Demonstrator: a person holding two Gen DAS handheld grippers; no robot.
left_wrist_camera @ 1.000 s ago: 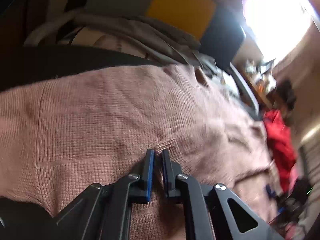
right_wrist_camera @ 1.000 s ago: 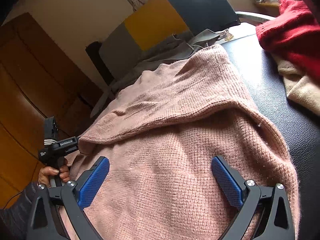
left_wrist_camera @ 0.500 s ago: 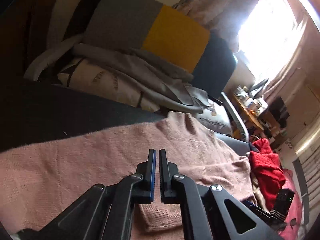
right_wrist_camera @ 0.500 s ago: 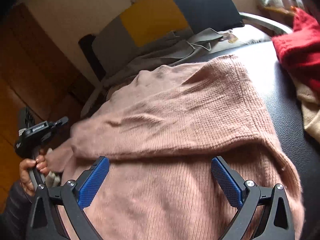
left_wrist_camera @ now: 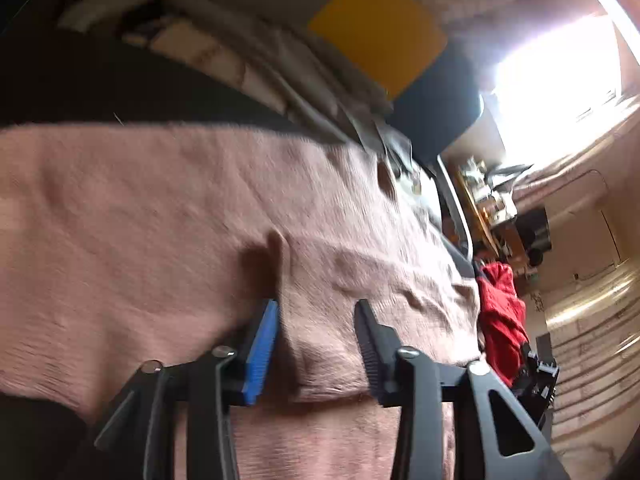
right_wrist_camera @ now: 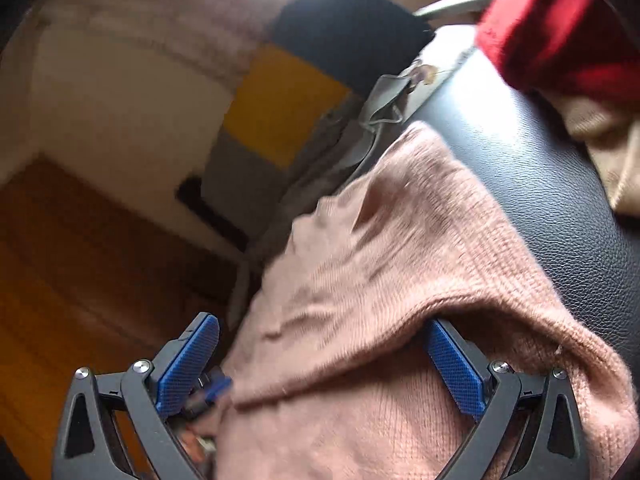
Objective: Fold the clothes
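Pink sweater (right_wrist_camera: 360, 300) lies doubled over on the black table (right_wrist_camera: 540, 152), a folded layer on top, far corner near the grey clothes pile. Looks mid-fold: top flap laid across, wants flattening or another fold, can't tell which. Left tongs (left_wrist_camera: 316, 344) apart, a bump of knit between the jaws, not pinched. Right tongs (right_wrist_camera: 320, 364) wide apart, straddling the fold edge, one tip under the flap. Red garment (right_wrist_camera: 560, 28) well apart.

My left claw (left_wrist_camera: 316, 344) shows black arms, silver screws, one blue ribbed pad; my right claw (right_wrist_camera: 320, 364), black, has two blue pads.
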